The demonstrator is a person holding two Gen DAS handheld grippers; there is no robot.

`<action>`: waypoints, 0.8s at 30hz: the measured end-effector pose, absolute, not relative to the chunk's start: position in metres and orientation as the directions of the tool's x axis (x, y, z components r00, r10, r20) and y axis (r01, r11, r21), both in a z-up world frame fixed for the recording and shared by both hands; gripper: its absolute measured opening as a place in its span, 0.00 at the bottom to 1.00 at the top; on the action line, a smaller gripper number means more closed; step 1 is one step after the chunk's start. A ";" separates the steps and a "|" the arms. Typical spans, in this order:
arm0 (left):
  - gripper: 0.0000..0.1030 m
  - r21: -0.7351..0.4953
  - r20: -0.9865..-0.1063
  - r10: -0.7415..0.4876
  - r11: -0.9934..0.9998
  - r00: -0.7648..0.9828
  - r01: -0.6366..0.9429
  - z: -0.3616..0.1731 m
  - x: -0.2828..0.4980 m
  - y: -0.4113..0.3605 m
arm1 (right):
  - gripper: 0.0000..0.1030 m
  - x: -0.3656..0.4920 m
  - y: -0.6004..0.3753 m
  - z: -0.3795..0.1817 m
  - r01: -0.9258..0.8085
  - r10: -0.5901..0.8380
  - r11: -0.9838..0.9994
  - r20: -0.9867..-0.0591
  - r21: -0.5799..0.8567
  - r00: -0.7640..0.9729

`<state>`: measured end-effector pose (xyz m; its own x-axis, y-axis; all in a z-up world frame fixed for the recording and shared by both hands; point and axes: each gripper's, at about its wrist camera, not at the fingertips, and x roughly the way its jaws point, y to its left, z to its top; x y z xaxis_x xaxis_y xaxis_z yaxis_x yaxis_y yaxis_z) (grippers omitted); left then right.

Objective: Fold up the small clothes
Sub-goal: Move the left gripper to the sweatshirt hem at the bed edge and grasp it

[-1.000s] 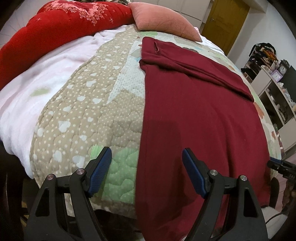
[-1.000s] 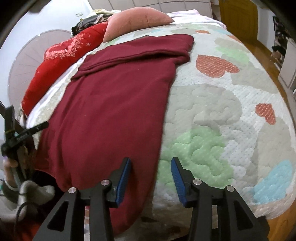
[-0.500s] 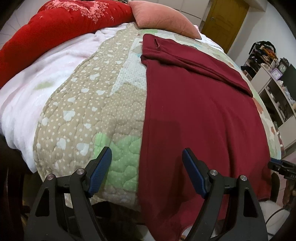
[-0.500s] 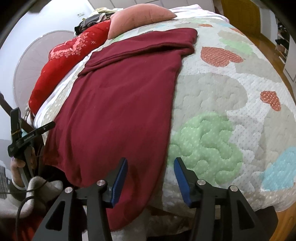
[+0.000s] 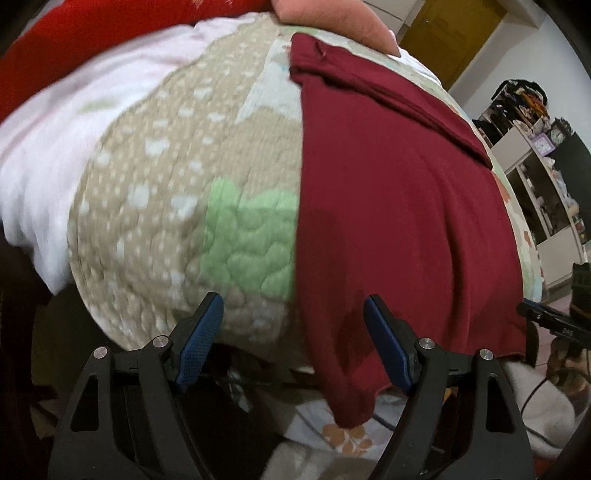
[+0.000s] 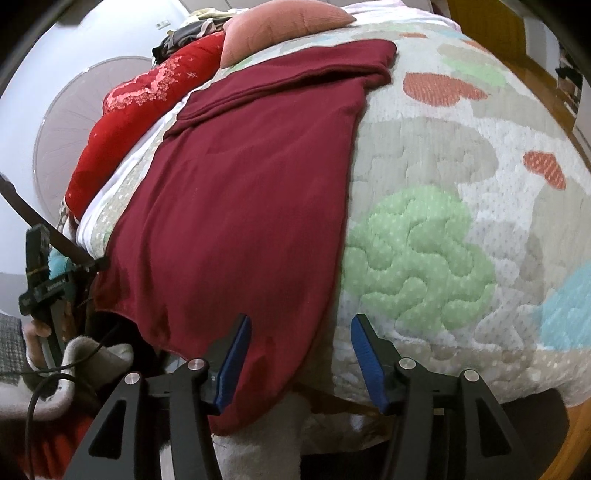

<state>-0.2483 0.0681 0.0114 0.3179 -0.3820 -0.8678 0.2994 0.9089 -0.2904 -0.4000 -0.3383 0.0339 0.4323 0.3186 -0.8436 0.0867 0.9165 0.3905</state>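
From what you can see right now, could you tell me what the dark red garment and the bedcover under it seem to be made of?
The dark red garment looks like soft matte knit, probably cotton jersey: it drapes limply over the bed edge. The bedcover looks like padded quilted cotton, with puffy stitched patches.

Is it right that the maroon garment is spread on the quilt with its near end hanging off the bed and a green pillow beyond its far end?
Not quite: the pillow is pink, as the right wrist view shows. The garment does lie on the quilt, near end hanging off.
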 end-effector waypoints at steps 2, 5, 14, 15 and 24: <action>0.77 -0.313 -0.866 -0.398 0.904 0.304 0.291 0.010 -0.249 0.071 | 0.53 -0.400 -0.339 0.031 0.095 0.333 0.908 -0.840 0.408 0.429; 0.77 -0.326 -0.866 -0.413 0.894 0.284 0.307 0.007 -0.254 0.067 | 0.53 -0.401 -0.339 0.029 0.097 0.348 0.900 -0.833 0.425 0.430; 0.77 -0.288 -0.886 -0.404 0.864 0.228 0.413 0.002 -0.265 0.040 | 0.53 -0.401 -0.343 0.025 0.103 0.391 0.874 -0.815 0.474 0.428; 0.77 -0.283 -0.889 -0.399 0.865 0.226 0.414 0.001 -0.265 0.040 | 0.53 -0.402 -0.344 0.024 0.102 0.398 0.872 -0.814 0.479 0.424; 0.77 -0.300 -0.903 -0.393 0.867 0.175 0.398 -0.012 -0.258 0.038 | 0.52 -0.404 -0.323 0.006 0.062 0.489 0.835 -0.791 0.546 0.368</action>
